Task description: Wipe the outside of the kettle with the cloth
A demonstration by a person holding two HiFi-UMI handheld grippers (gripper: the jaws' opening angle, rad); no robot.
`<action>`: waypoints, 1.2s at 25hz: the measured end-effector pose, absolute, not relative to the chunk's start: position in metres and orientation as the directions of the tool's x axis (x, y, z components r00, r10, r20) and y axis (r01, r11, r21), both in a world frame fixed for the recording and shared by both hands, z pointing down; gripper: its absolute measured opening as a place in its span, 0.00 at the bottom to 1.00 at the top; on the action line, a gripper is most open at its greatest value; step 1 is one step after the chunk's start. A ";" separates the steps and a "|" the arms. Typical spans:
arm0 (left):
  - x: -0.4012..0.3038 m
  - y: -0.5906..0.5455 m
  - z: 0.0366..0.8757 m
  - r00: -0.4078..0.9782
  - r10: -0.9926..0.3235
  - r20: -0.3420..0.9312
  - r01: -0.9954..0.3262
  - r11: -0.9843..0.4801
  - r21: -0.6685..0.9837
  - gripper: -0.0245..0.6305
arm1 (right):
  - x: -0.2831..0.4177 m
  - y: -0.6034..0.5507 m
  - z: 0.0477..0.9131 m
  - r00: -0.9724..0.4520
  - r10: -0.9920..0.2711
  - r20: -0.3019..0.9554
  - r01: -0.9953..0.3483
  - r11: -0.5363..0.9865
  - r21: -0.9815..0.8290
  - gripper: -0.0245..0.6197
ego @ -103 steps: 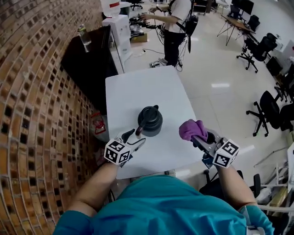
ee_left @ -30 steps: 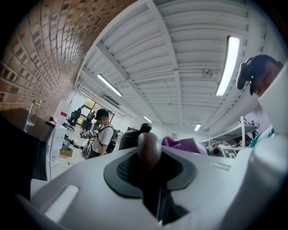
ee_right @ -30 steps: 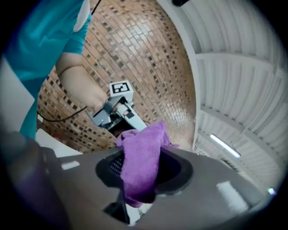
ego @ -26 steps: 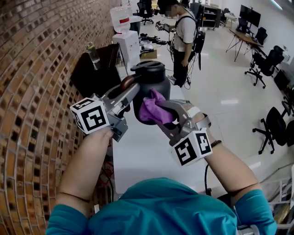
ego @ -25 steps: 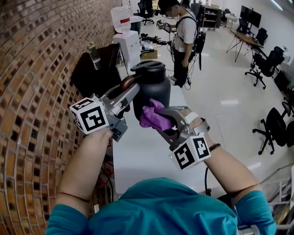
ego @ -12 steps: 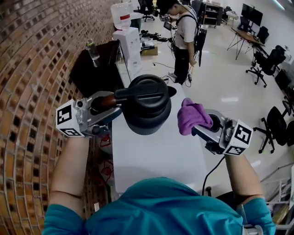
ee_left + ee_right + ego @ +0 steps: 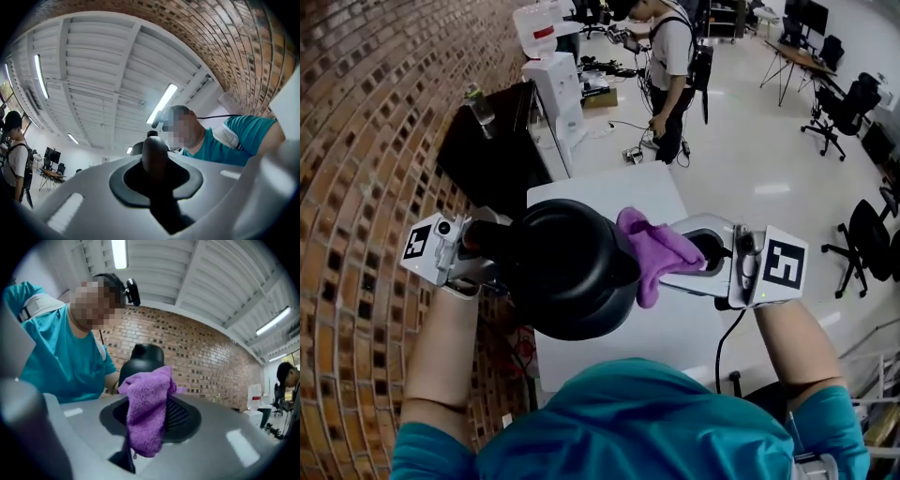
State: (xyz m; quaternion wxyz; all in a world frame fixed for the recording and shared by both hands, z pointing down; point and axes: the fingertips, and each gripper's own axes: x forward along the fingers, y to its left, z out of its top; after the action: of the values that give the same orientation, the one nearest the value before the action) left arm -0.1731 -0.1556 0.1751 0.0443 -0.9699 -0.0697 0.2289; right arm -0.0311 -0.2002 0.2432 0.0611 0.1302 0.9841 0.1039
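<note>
Where kettle (image 7: 567, 272) hangs over white table (image 7: 609, 187), brick wall (image 7: 366, 112), office chairs (image 7: 848, 98) bkgd.

Head cam looks steeply down onto the kettle (image 7: 567, 272); both gripper cams face it close, person (image 7: 56, 362) behind.

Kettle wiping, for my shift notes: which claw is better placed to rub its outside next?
Right. The right claw grips the purple cloth at the side of the kettle; the left claw, whose jaws have just been closing on the handle, carries it.
</note>
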 end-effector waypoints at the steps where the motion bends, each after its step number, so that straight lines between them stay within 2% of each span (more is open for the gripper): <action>1: -0.177 -0.155 0.172 0.876 0.153 -0.458 0.108 -0.987 -0.122 0.15 | -0.033 -0.197 0.261 -0.959 0.281 -0.044 0.264 0.937 0.228 0.23; 6: -0.192 -0.152 0.163 0.820 0.158 -0.550 0.093 -0.985 -0.143 0.14 | -0.050 -0.186 0.369 -0.933 0.273 0.233 0.315 0.935 0.165 0.23; 7: -0.194 -0.152 0.162 0.811 0.160 -0.563 0.093 -0.985 -0.146 0.14 | -0.053 -0.183 0.376 -0.932 0.281 0.229 0.320 0.934 0.156 0.23; 9: -0.199 -0.151 0.159 0.801 0.161 -0.577 0.089 -0.984 -0.152 0.14 | -0.049 -0.187 0.365 -0.950 0.284 0.129 0.301 0.944 0.135 0.23; 12: -0.198 -0.147 0.157 0.814 0.169 -0.555 0.092 -0.982 -0.164 0.14 | -0.019 -0.213 0.310 -0.977 0.200 -0.067 0.194 0.977 0.091 0.23; 14: -0.192 -0.145 0.160 0.838 0.172 -0.517 0.097 -0.981 -0.168 0.14 | -0.009 -0.214 0.268 -0.972 0.186 -0.143 0.169 0.978 0.122 0.23; 17: -0.180 -0.146 0.167 0.870 0.161 -0.466 0.092 -0.982 -0.167 0.14 | -0.023 -0.193 0.239 -0.956 0.256 -0.144 0.222 0.951 0.214 0.23; 20: -0.171 -0.144 0.173 0.875 0.163 -0.455 0.099 -0.982 -0.159 0.14 | -0.035 -0.178 0.263 -0.949 0.294 -0.113 0.269 0.944 0.191 0.23; 23: -0.167 -0.136 0.174 0.881 0.191 -0.433 0.132 -0.978 -0.164 0.14 | -0.042 -0.169 0.318 -0.950 0.310 0.024 0.309 0.937 0.165 0.23; 25: -0.161 -0.131 0.178 0.898 0.210 -0.387 0.151 -0.972 -0.178 0.14 | -0.044 -0.170 0.337 -0.948 0.312 0.057 0.317 0.942 0.112 0.23; 28: -0.147 -0.127 0.190 0.932 0.218 -0.288 0.168 -0.968 -0.187 0.14 | -0.032 -0.199 0.312 -0.944 0.319 -0.084 0.324 0.944 -0.066 0.23; 30: -0.135 -0.124 0.200 0.952 0.229 -0.204 0.191 -0.963 -0.192 0.14 | -0.024 -0.218 0.283 -0.903 0.394 -0.171 0.418 0.898 -0.139 0.23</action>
State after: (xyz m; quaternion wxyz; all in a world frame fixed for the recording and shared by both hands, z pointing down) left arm -0.1354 -0.1237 0.2000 0.0855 -0.9842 -0.1066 0.1127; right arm -0.0236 -0.2179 0.2833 0.0693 0.2088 0.9717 -0.0862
